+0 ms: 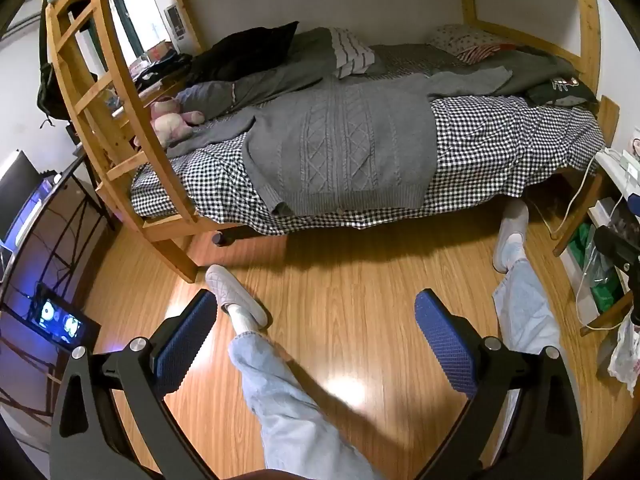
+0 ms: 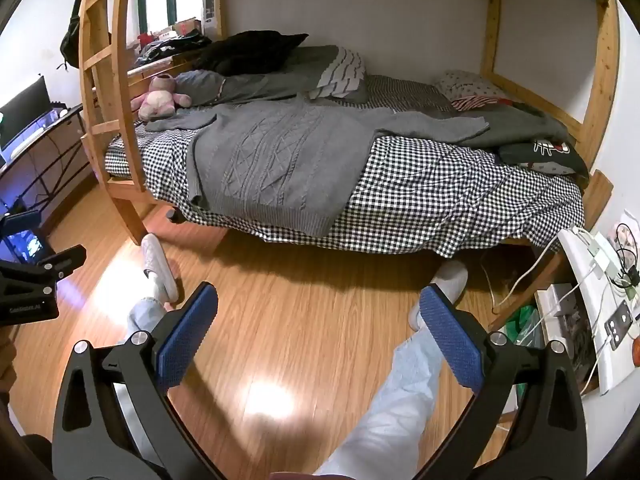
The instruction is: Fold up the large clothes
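Both claws, left (image 1: pixel 316 320) and right (image 2: pixel 320 312), wide and empty; sweater (image 1: pixel 340 152) lies ahead, best gripped at hem corners.

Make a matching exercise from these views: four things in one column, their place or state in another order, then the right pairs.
Things:
1. grey cable-knit sweater
2. pink plush toy
3. left gripper
4. black pillow

Places or states:
A. open, over the wood floor
B. spread flat, hem hanging over the bed's front edge
C. at the back of the bed, by the wall
D. beside the wooden ladder

Pairs: 1-B, 2-D, 3-A, 4-C
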The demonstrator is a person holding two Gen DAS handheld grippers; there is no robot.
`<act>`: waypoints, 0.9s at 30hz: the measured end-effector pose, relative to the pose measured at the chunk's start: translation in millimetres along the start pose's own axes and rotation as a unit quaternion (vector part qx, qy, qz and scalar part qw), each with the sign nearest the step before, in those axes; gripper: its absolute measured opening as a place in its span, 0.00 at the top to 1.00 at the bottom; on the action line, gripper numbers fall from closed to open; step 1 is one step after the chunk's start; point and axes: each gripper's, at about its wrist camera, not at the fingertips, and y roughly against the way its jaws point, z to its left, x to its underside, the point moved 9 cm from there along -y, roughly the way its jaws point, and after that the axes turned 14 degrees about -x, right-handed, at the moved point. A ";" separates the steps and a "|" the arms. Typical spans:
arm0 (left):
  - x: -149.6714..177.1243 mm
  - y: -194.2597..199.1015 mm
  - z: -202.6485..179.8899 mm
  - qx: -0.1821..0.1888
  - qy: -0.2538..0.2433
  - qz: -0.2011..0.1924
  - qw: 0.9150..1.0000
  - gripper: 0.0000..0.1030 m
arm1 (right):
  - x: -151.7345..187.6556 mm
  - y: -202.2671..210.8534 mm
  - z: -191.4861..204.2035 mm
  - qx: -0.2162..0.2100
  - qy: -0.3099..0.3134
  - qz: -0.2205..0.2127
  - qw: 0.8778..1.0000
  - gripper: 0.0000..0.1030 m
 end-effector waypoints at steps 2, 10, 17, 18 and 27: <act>-0.4 -0.6 1.5 -0.001 0.003 0.000 1.000 0.05 | 0.3 -0.1 -0.5 0.002 0.000 0.003 1.000 0.03; -2.8 1.3 -1.2 -0.003 -0.002 -0.003 1.000 0.05 | -0.1 0.6 -0.3 0.002 0.000 0.001 1.000 0.03; -0.7 1.9 -0.3 -0.003 -0.004 -0.002 1.000 0.05 | -0.3 0.1 0.0 0.003 0.000 0.001 1.000 0.03; -0.6 1.3 0.2 -0.002 -0.004 -0.002 1.000 0.05 | -0.4 0.2 0.2 0.003 0.000 0.001 1.000 0.03; -0.4 0.9 -2.6 -0.003 -0.006 -0.002 1.000 0.05 | -1.0 -0.7 0.2 0.002 -0.001 0.001 1.000 0.03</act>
